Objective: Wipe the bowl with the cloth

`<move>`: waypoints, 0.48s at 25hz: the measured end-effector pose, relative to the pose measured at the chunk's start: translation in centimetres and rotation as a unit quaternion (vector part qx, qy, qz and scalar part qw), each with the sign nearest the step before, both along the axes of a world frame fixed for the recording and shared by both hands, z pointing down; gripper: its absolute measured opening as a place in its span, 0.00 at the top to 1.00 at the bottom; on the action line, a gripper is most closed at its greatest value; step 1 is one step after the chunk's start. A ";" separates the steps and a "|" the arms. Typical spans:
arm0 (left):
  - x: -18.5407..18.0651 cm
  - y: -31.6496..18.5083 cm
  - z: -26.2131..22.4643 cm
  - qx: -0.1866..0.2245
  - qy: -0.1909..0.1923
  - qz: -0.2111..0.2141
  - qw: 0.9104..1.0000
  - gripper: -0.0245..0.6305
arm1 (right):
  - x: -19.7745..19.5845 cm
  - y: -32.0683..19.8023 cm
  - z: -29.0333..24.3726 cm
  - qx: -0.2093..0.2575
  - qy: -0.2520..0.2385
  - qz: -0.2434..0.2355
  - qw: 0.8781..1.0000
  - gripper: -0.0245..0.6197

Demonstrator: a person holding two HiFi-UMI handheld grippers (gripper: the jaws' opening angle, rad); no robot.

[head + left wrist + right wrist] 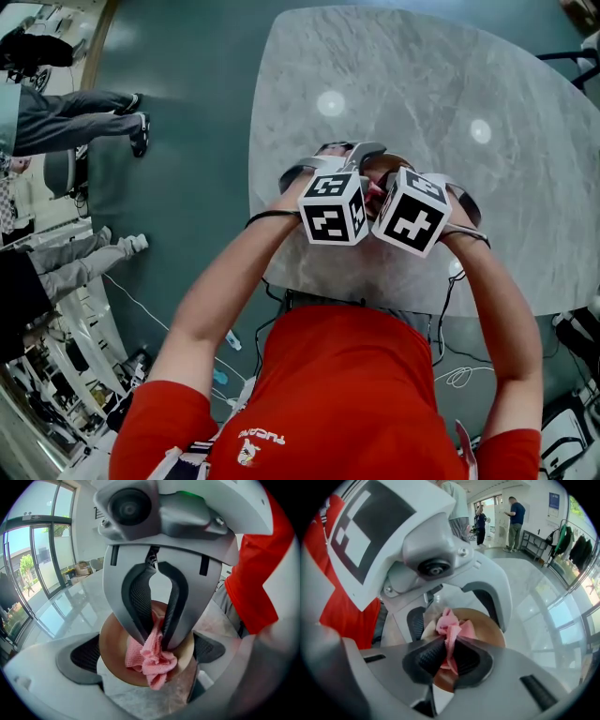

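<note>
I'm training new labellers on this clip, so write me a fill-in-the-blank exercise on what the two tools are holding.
1. The right tool is clamped shut on a ____ cloth.
2. The left tool has its jaws closed around a brown ____.
3. The person holding both tools wears a ____ shirt.

Missing words: pink; bowl; red.

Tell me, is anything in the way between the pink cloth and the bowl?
No, nothing visible. The right gripper is shut on the cloth, and the cloth touches the inside of the bowl, which the left gripper holds between its jaws.
</note>
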State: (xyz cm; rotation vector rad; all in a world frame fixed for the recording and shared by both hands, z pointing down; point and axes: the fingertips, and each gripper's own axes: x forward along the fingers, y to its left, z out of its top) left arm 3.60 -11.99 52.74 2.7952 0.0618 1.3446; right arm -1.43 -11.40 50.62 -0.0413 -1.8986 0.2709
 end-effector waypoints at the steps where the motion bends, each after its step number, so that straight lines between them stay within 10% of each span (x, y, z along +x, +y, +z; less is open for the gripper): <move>1: 0.0 0.0 0.0 0.001 0.000 0.000 1.000 0.07 | 0.1 -0.3 0.0 0.008 0.000 0.006 1.000 0.90; 12: -0.1 0.4 -0.3 0.001 0.008 0.004 1.000 0.07 | 1.0 -1.5 -0.3 0.060 -0.018 0.057 0.996 0.90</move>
